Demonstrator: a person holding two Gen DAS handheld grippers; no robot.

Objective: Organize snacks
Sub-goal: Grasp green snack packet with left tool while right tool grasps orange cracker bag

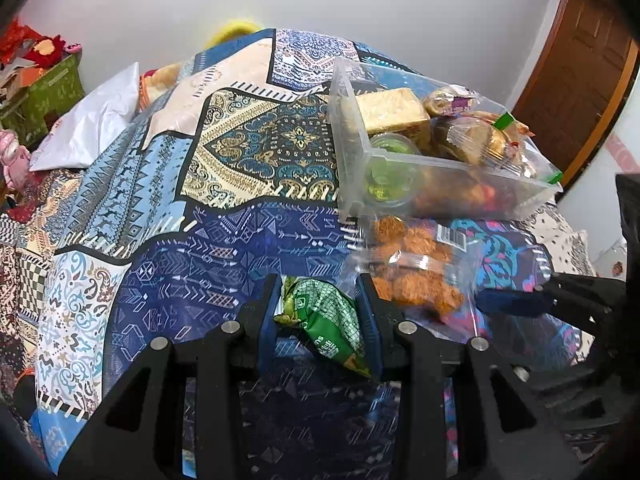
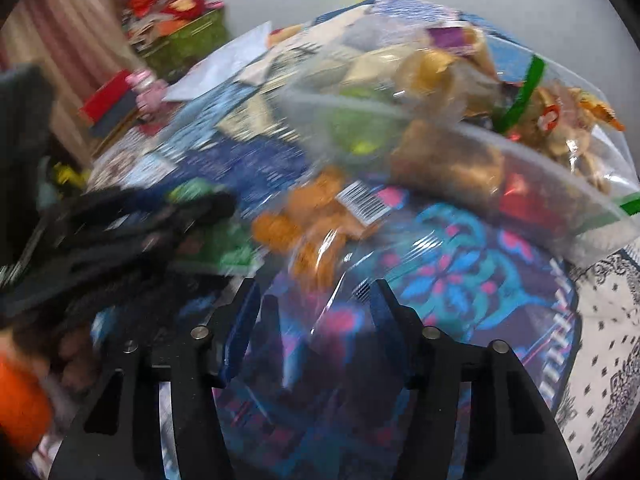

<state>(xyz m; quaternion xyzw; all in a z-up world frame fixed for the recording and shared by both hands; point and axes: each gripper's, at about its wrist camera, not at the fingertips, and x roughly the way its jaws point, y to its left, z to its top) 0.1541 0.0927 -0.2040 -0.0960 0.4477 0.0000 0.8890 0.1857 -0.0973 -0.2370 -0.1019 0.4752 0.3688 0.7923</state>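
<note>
Patterned bedspread (image 1: 168, 264), clear bin (image 1: 352, 160) part-filled – mid-sorting. Left gripper (image 1: 318, 312) clamps green snack packet (image 1: 328, 320); next, carry it to bin. Right gripper (image 2: 312, 320) – jaws apart around clear bag of orange snacks (image 2: 312, 232), grip uncertain

Bedspread (image 1: 224, 184) left of bin (image 1: 356, 168) free — orange snack bag (image 1: 416, 272) (clear wrap) blocks bin front.
</note>
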